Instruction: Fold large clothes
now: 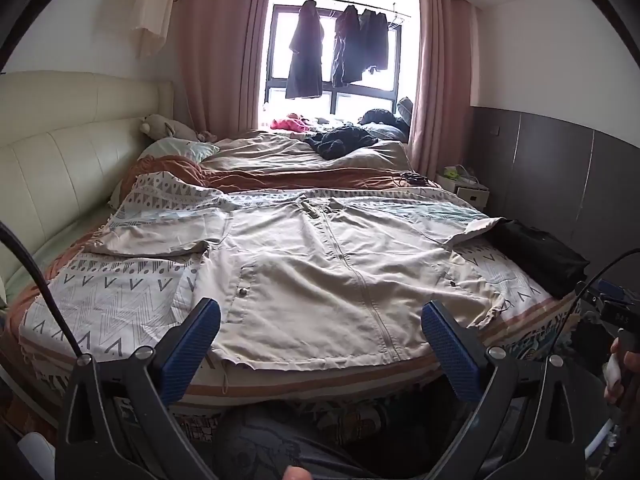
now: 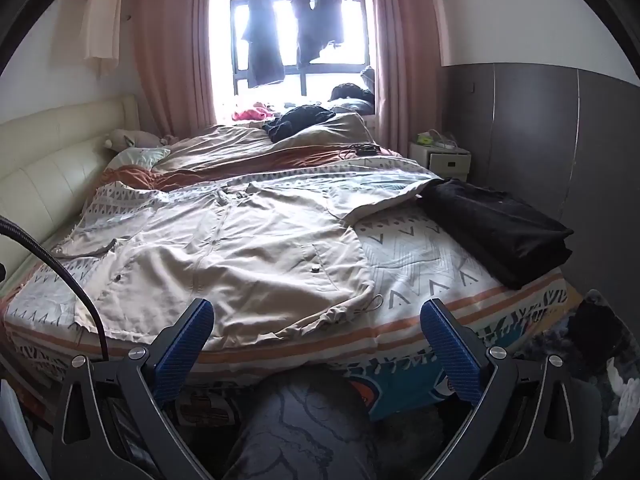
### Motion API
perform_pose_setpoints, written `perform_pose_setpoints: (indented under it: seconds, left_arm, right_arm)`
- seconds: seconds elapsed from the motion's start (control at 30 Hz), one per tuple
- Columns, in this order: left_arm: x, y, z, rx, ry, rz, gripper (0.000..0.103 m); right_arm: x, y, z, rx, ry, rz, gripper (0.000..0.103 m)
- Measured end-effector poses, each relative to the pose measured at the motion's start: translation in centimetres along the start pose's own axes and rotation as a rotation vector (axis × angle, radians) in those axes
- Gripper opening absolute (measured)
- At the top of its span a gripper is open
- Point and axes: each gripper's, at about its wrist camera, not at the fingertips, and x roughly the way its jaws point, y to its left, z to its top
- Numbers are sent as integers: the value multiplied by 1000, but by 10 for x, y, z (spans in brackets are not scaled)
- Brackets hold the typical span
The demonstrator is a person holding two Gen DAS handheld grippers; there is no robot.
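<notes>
No writing is readable. The beige jacket [image 1: 320,264] lies flat on the bed [image 1: 108,300], beyond both empty, wide-open claws: left claw [image 1: 320,344], right claw [image 2: 318,340].

A wide bed [image 1: 100,312] with a cream padded headboard [image 1: 60,160] along its left side carries everything. Its top is covered by a white spread [image 2: 420,256] printed with grey zigzags and triangles, with orange stripes along the near edge. A beige zip-front jacket [image 1: 320,272] lies flat and face up on the spread, sleeves out to both sides. Its right sleeve end touches a folded black garment [image 2: 500,228] near the bed's right edge. Farther back lie a rumpled tan and rust duvet [image 1: 288,156], a pale pillow [image 1: 176,148], a plush toy [image 1: 164,126] and a crumpled dark garment [image 1: 340,140].
</notes>
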Motion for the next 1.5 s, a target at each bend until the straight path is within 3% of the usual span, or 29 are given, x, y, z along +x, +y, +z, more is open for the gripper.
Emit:
perform_pose_setpoints:
  seconds: [0.3,1.5]
  left_arm:
    - [-5,4,0,-2,-3,-4,103]
    - [-20,9,-8,-5,-26,-20,103]
  right_arm:
    - [-10,19,-17,-14,-29,-7,103]
    - [-12,42,-27,-40,-88,3,103]
